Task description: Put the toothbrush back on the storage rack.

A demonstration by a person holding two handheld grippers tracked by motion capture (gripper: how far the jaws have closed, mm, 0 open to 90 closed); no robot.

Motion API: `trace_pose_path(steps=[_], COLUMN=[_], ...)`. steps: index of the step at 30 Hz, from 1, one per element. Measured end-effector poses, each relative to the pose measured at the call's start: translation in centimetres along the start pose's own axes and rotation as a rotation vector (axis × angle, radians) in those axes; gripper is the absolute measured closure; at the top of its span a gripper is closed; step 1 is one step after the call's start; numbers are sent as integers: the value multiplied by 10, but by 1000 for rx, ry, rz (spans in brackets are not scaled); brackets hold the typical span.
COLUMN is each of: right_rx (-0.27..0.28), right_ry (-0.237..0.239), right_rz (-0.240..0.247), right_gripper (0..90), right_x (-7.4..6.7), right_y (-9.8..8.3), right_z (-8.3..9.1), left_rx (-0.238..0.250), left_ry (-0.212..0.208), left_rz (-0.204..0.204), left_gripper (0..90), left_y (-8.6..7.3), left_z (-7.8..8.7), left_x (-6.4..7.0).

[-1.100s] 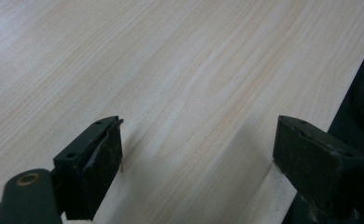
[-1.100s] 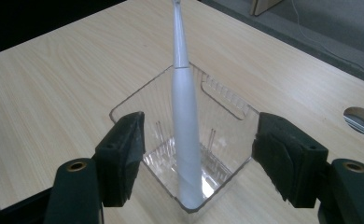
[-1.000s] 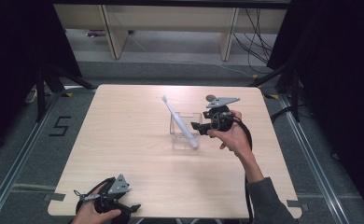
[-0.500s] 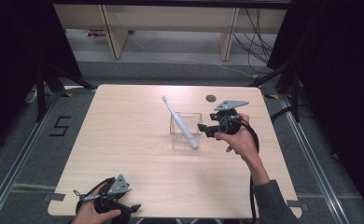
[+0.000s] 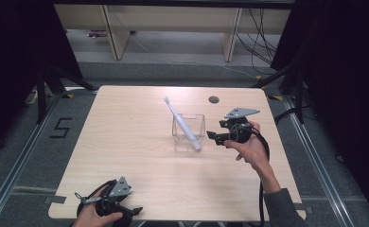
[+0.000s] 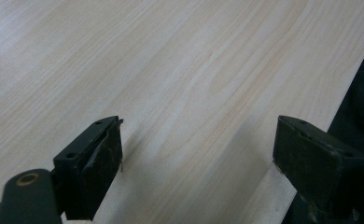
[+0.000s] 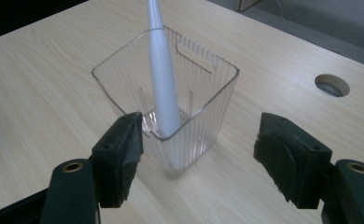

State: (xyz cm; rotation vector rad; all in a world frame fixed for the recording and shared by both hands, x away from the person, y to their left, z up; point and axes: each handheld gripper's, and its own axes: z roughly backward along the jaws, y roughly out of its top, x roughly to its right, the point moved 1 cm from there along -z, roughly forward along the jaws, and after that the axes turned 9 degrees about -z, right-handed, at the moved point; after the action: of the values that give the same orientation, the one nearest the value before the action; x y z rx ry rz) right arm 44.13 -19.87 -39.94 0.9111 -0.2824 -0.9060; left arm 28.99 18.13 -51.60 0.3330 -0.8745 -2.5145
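1. Dark curtains flank a pale wooden table point(image 5: 135, 142), with a grey floor and shelving legs along the top of the high view.
2. At the centre of that view stands a clear ribbed container point(image 5: 188, 132), upright on the table.
3. A white toothbrush point(image 5: 180, 120) leans inside it, its thick end at the container's lower right corner and its head slanting to the upper left, above the rim.
4. The right gripper point(image 5: 216, 137) sits just right of the container, apart from it; its jaws are wide and have just been opening a little further, with nothing pressed between them.
5. In the right gripper view the container point(image 7: 171, 102) fills the upper centre, its near corner standing in the gap just beyond the right gripper point(image 7: 199, 154), untouched.
6. The left gripper point(image 5: 136, 210) rests at the bottom left edge, well apart from the container.
7. In the left gripper view its jaws gape wide over bare wood, holding nothing point(image 6: 196, 154).
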Motion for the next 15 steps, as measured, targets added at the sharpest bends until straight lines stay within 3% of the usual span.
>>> trace_pose_path(steps=[1, 2, 4, 8, 9, 10, 11, 15], right_rx=[13, -9, 9, -8, -7, -3, 3, -6], right_ry=[-5, 1, -15, -11, -8, -13, -12, -12], right_rz=[-12, -38, 0, -22, -9, -37, 1, -18], right_gripper=[317, 315, 313, 306, 305, 305, 303, 299], right_x=[0, -1, 2, 1, 2, 0, 3, 2], right_y=[-2, -4, -6, -12, -12, -14, -14, -18], right_z=[-1, 1, 1, 3, 3, 4, 4, 5], left_rx=[0, 2, 0, 1, 1, 2, 2, 0], left_ry=[0, -1, 0, 1, 1, 2, 2, 1], left_rz=[0, -4, 2, -4, -4, -3, -3, -3], left_gripper=[151, 151, 151, 151, 152, 151, 151, 151], left_y=[0, 0, 0, 0, 0, 0, 0, 0], left_z=[0, 0, 0, 0, 0, 0, 0, 0], left_x=[0, 0, 0, 0, 0, 0, 0, 0])
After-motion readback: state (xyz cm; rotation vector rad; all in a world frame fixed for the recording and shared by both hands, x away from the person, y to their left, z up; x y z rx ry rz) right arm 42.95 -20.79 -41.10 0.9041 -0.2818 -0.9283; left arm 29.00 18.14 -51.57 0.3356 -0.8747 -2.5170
